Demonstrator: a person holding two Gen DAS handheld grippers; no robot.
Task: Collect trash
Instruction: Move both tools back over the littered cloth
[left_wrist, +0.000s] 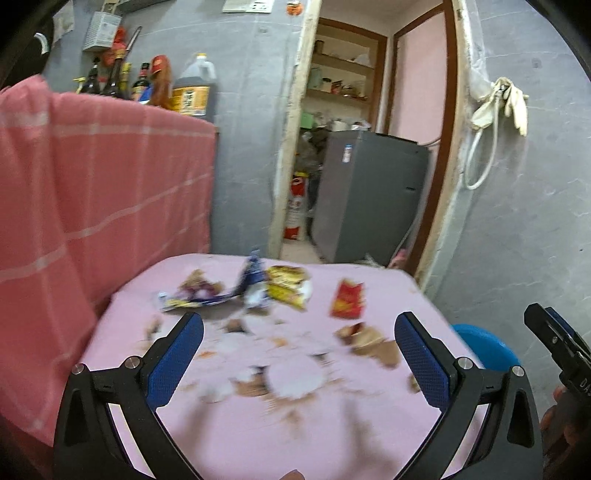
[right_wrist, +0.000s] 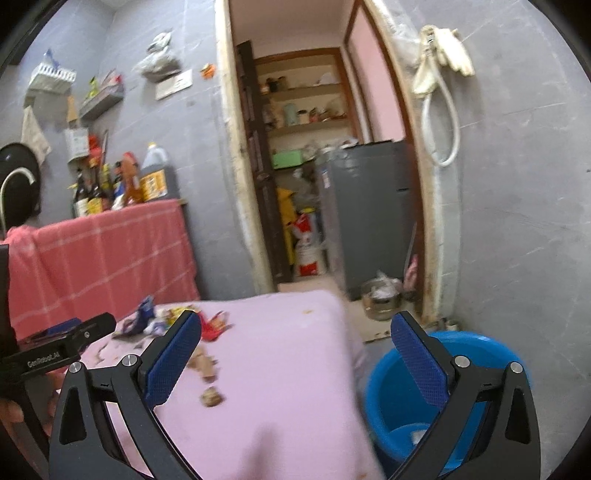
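Left gripper: the black two-finger left gripper with blue pads (left_wrist: 298, 345) hangs over the near half of the pink-covered table (left_wrist: 236, 439), jaws spread wide, nothing between them.
Right gripper: the matching right gripper (right_wrist: 296, 345) is likewise released and empty, straddling the table's right edge with the bucket under its right finger.
Trash, far row: a crumpled blue-and-white wrapper (left_wrist: 242, 284), a yellow snack packet (left_wrist: 286, 291) and, just right of them, a red snack packet (left_wrist: 347, 299) lie along the far side of the table.
Trash, near patch: brown paper scraps (left_wrist: 373, 341) and pale torn bits (left_wrist: 295, 378) are scattered right under the left gripper; the view is blurred, so single pieces are hard to tell apart.
Bin: a round blue plastic bucket (right_wrist: 439, 398) stands on the floor just beside the table's right edge, something pale at its bottom.
Step in hand: I judge this an approach for the next pick, no piece yet chosen.
How to do it well: take the big packets first, closing across a raised crease, not flat film. Leave the right gripper the red packet, nearest the bucket.
Small scraps: probably best pinched low against the cloth, or herded together first.
Risk: snagging the pink cloth and dragging the rest off the table.
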